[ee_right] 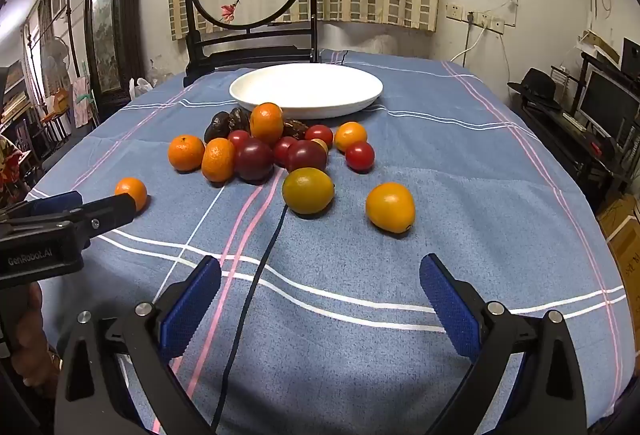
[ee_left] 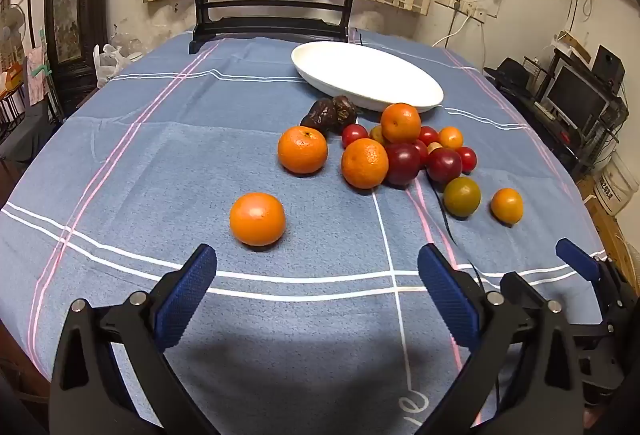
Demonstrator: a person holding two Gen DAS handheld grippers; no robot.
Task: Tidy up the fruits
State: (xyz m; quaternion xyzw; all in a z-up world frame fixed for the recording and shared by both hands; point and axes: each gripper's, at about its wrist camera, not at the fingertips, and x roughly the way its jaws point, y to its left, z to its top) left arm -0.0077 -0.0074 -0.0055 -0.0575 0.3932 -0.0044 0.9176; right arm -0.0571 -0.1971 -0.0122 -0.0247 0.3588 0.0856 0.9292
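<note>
Orange mandarin (ee_left: pixel 257 219) at eleven o'clock of the wide-open, empty left hand-held gripper (ee_left: pixel 316 275): likely first pick, plate (ee_left: pixel 400 103) still bare; right hand-held gripper (ee_right: pixel 320 283) likewise.

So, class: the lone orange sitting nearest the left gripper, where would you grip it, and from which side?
Grip the lone orange across its widest middle, coming straight forward and down with the left gripper, whose jaws are already open. It sits apart from the fruit pile, with bare tablecloth on both flanks, so a finger fits on each side.
</note>
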